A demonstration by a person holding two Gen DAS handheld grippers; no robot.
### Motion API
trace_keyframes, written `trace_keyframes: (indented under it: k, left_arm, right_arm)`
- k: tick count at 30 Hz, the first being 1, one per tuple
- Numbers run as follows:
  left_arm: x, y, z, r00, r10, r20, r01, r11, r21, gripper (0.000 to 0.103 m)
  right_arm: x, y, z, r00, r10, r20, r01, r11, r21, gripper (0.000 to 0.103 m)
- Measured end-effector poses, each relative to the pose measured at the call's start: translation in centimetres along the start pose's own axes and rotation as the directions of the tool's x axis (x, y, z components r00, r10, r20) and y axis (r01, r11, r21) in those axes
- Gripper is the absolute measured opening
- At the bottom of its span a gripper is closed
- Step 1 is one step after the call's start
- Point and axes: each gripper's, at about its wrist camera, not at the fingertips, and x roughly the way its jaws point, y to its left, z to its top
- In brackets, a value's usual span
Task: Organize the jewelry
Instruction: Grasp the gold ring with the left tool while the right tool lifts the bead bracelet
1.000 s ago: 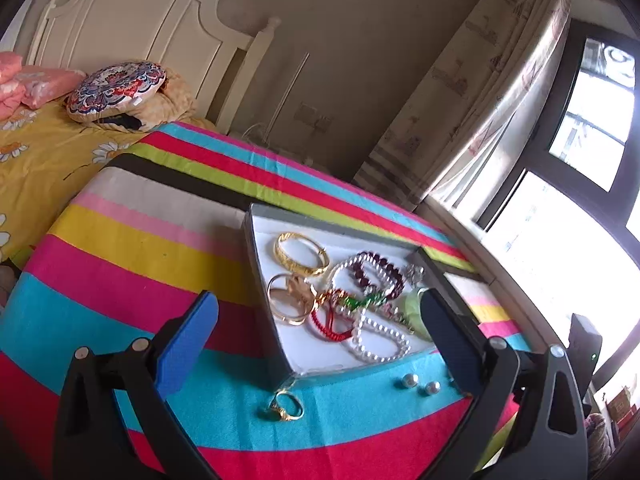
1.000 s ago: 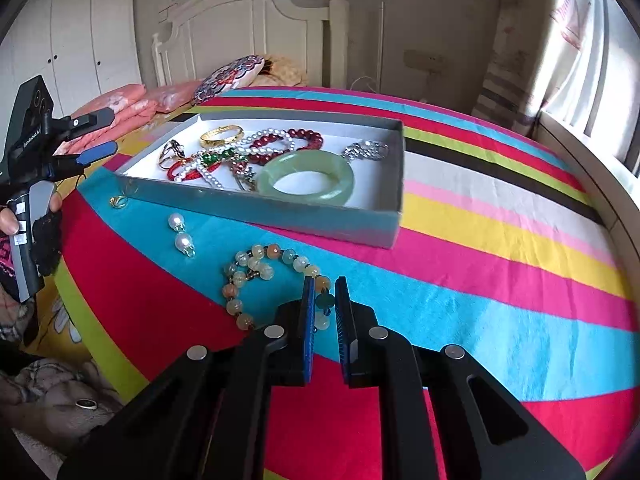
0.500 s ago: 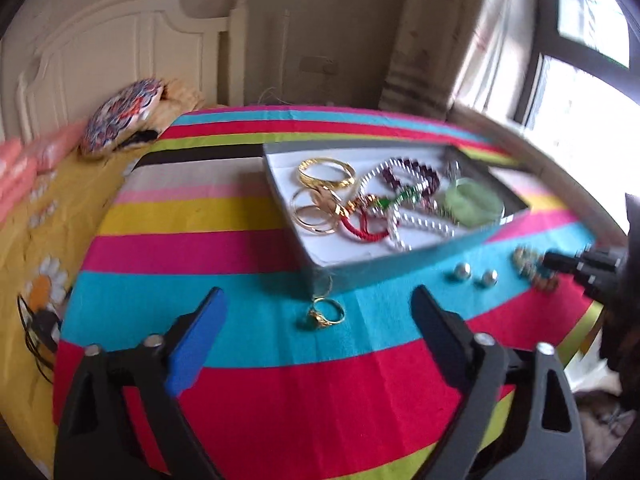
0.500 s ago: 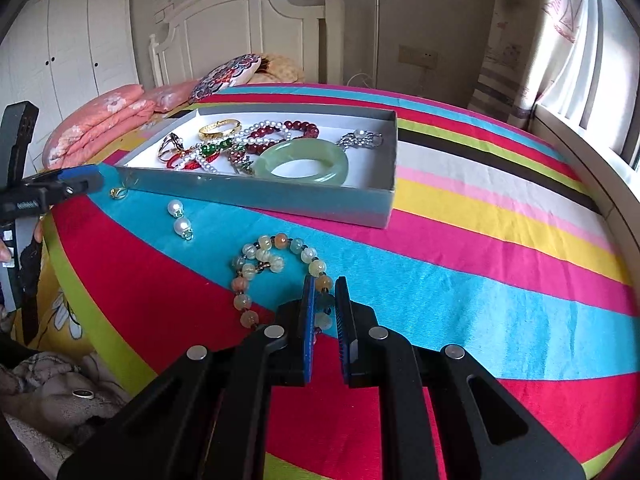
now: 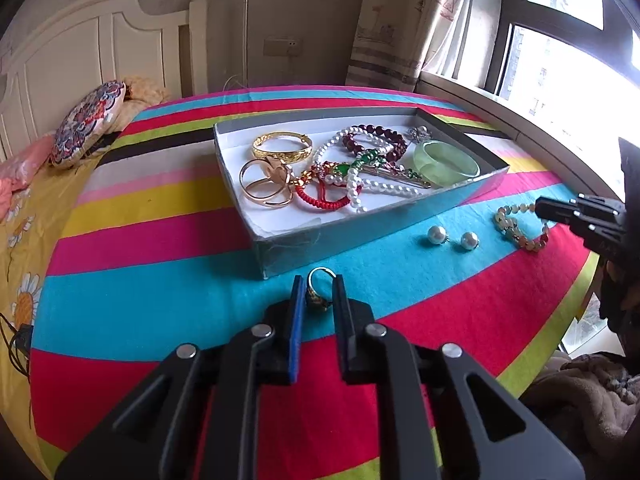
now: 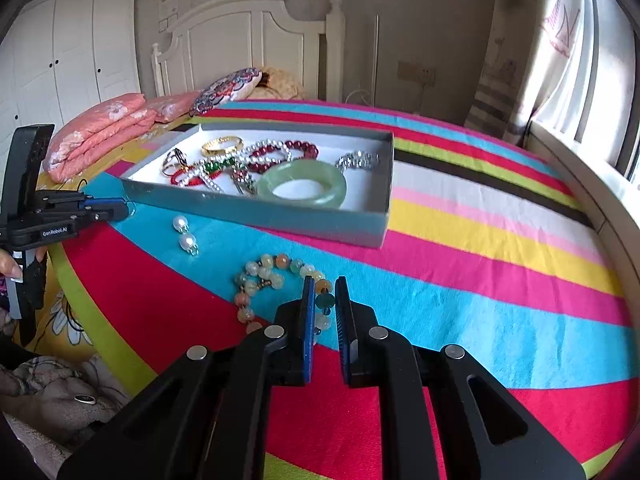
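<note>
A grey jewelry tray (image 5: 372, 220) sits on the striped table, holding gold bangles, pearl strands, red cord and a jade bangle (image 5: 446, 162). My left gripper (image 5: 318, 294) is closed on a gold ring (image 5: 319, 290) lying just in front of the tray's near corner. My right gripper (image 6: 323, 300) is shut on a bead bracelet (image 6: 266, 282) of pale and orange stones that rests on the cloth. Two pearl earrings (image 5: 452, 237) lie loose between the grippers. The right gripper also shows at the right edge of the left wrist view (image 5: 560, 210).
The round table has a bright striped cloth (image 6: 500, 248). A bed with pink folded blankets (image 6: 104, 132) and a patterned cushion (image 5: 90, 122) lies to the left. A window sill and curtain (image 5: 400, 20) are on the right.
My left gripper moved forward and down to the gold ring and closed from wide open onto it. My right gripper stayed shut on the bead bracelet, which shifted only slightly.
</note>
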Motion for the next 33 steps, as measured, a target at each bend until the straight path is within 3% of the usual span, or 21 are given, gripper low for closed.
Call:
trace_keyframes:
  k: [23, 33]
  left_arm:
    - [-2.0, -1.9, 0.2, 0.997, -0.043, 0.063, 0.041, 0.999, 0.035, 0.010]
    - [-2.1, -1.1, 0.3, 0.996, -0.083, 0.043, 0.083, 0.996, 0.011, 0.009]
  right_arm:
    - [-3.8, 1.0, 1.8, 0.991, -0.006, 0.133, 0.010, 1.000, -0.026, 0.013]
    - [-4.8, 1.3, 2.5, 0.986, -0.005, 0.165, 0.011, 0.999, -0.036, 0.013]
